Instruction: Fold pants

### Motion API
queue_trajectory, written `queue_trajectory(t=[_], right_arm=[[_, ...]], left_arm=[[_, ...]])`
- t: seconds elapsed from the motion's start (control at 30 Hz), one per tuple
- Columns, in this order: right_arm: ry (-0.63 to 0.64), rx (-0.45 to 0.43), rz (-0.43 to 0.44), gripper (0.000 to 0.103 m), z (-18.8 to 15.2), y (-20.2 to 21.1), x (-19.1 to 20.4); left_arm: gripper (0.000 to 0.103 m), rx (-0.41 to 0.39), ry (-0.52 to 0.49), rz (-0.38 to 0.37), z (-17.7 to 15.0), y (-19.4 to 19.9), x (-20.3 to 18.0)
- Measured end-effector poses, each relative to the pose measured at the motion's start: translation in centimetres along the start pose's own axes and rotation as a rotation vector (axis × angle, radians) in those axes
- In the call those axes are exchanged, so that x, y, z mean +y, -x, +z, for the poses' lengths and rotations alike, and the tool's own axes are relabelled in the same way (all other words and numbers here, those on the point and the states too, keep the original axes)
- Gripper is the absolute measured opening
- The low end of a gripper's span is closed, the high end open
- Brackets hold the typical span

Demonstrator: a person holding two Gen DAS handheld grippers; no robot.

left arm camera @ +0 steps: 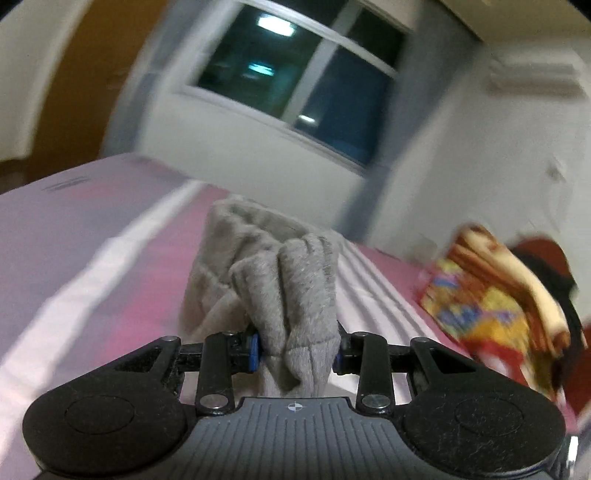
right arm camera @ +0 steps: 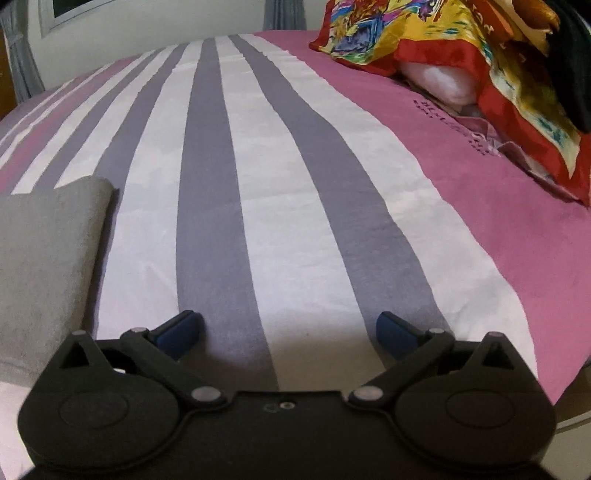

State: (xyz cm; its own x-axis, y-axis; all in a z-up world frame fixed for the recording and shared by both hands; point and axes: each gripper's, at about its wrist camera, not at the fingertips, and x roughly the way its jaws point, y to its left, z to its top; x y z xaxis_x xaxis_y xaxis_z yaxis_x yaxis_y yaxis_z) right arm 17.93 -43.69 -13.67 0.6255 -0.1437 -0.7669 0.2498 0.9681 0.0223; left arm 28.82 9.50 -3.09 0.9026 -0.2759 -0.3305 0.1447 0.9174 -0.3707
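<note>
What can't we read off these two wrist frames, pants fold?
- Gray pants: left wrist view, the bunch clamped in the left gripper hides its own lower part; fold state unclear.
- Pants: right wrist view, cut off by the left edge.
- Colorful bundle: left wrist view, motion-blurred; contents unreadable.
- Right gripper: open over the striped bedsheet; whether it touches is unclear.

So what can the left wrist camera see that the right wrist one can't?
Only the left view shows the left gripper shut on a bunched part of the grey pants, plus the whole window. Only the right view shows the right gripper open and empty over the grey and white stripes, with a flat part of the pants at its left. Both show the pants, the pink bed cover and the colourful bundle.
</note>
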Motion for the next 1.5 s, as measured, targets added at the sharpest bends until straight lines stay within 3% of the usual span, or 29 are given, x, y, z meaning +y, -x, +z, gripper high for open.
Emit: queue_trajectory(t=[0.17, 0.27, 0.7, 0.9, 1.03, 1.1, 1.2, 1.27, 1.33, 1.43, 1.5], right_arm=[[-0.100, -0.047, 0.024, 0.103, 0.0, 0.8, -1.9], [-0.115, -0.058, 0.033, 0.103, 0.0, 1.1, -2.3], [-0.145, -0.076, 0.060, 0.103, -0.1, 0.8, -2.8], [-0.186, -0.087, 0.085, 0.103, -0.2, 0.8, -3.4], [-0.189, -0.088, 0.081, 0.103, -0.2, 0.8, -3.3], [-0.189, -0.088, 0.079, 0.103, -0.1, 0.7, -3.2], [-0.189, -0.088, 0.077, 0.103, -0.1, 0.7, -3.2], [-0.191, -0.089, 0.080, 0.103, -0.2, 0.7, -3.2], [-0.195, -0.092, 0.084, 0.103, -0.2, 0.8, -3.3], [-0.205, -0.098, 0.103, 0.103, -0.2, 0.8, -3.7], [-0.234, -0.117, 0.133, 0.103, -0.5, 1.2, -4.4]], left_arm=[[0.034, 0.097, -0.149, -0.114, -1.9, -3.0, -8.9], [0.034, 0.163, -0.230, -0.131, -3.8, -5.7, -12.6], [0.035, 0.290, -0.457, -0.184, -10.4, -10.1, -20.9], [0.035, 0.360, -0.544, -0.162, -12.7, -12.2, -23.6], [0.044, 0.373, -0.626, -0.156, -14.3, -12.6, -25.0], [0.049, 0.385, -0.615, -0.189, -14.6, -12.5, -25.4], [0.051, 0.375, -0.656, -0.173, -15.3, -12.1, -26.2], [0.060, 0.378, -0.641, -0.189, -15.3, -11.9, -26.4], [0.061, 0.372, -0.647, -0.179, -15.0, -11.3, -26.8], [0.061, 0.329, -0.597, -0.226, -13.4, -9.3, -26.5], [0.062, 0.280, -0.573, -0.205, -12.2, -7.1, -24.6]])
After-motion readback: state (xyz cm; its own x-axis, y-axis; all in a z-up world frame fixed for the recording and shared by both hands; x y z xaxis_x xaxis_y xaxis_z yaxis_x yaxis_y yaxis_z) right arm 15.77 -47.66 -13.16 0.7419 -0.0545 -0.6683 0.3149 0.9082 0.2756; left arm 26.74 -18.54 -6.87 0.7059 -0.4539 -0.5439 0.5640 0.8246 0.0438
